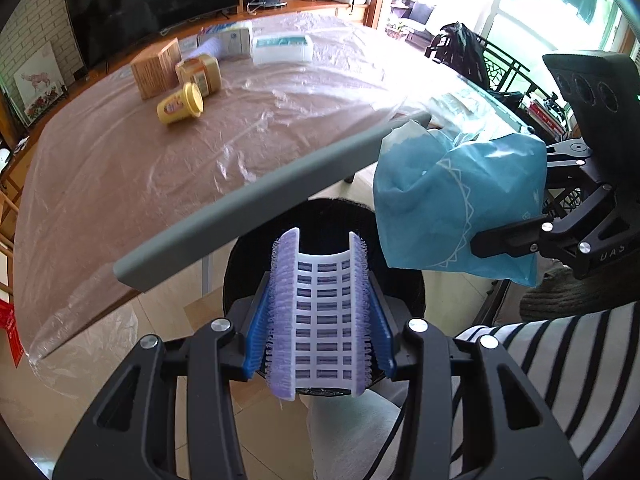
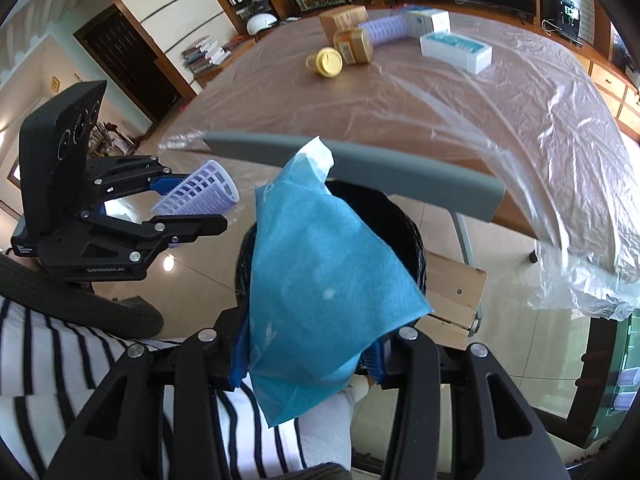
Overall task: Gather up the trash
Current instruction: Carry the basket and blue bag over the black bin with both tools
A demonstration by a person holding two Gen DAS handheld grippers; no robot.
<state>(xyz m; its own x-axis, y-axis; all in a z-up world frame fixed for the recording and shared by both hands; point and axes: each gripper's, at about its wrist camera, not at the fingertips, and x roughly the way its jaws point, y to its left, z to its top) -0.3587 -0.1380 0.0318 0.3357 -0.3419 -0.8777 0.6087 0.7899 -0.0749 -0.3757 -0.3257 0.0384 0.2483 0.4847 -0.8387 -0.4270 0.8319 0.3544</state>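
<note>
My left gripper [image 1: 318,300] is shut on a purple-bristled white hair roller [image 1: 320,312], held over the black trash bin [image 1: 400,292] below the table edge. It also shows in the right wrist view [image 2: 198,196]. My right gripper [image 2: 308,352] is shut on a crumpled blue bag [image 2: 320,280], held over the same bin [image 2: 404,236]. The blue bag also shows in the left wrist view [image 1: 452,204], right of the roller.
The table [image 1: 160,168] is covered with clear plastic film and has a grey edge [image 1: 260,208]. On its far side lie a yellow jar [image 1: 180,106], an amber jar [image 1: 200,74], a wooden box [image 1: 154,68], white cartons [image 1: 282,48] and another purple roller [image 2: 386,28].
</note>
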